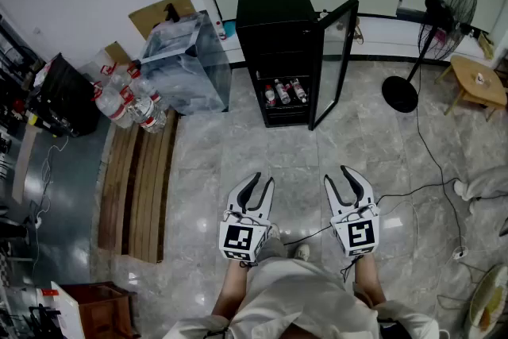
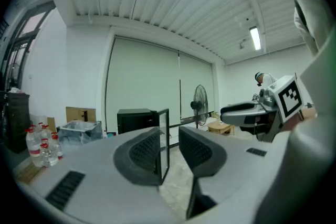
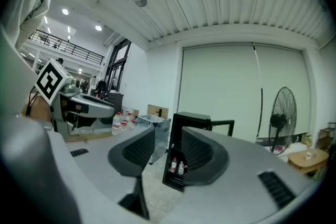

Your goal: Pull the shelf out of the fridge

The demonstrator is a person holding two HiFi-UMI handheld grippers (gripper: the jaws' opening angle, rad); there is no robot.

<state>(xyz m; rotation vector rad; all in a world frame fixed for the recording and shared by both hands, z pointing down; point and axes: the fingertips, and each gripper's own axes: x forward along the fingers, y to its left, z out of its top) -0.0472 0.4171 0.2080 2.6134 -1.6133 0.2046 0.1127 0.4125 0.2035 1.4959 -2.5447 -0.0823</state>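
Note:
A black mini fridge (image 1: 275, 52) stands against the far wall with its glass door (image 1: 333, 67) swung open to the right. A shelf (image 1: 284, 94) low inside it carries several small bottles. Both grippers are close to the person's body, well short of the fridge, and point at it. The left gripper (image 1: 263, 179) is shut with nothing in it. The right gripper (image 1: 335, 174) is shut and empty too. In the left gripper view, the fridge (image 2: 134, 119) shows beyond the jaws (image 2: 169, 155). In the right gripper view, the bottles (image 3: 177, 166) show between the pads (image 3: 164, 152).
A clear plastic bin (image 1: 182, 63) and a cluster of water bottles (image 1: 127, 103) sit left of the fridge, beside a wooden pallet (image 1: 139, 179). A standing fan (image 1: 444, 12), a wooden stool (image 1: 476, 79) and floor cables (image 1: 429, 163) are on the right.

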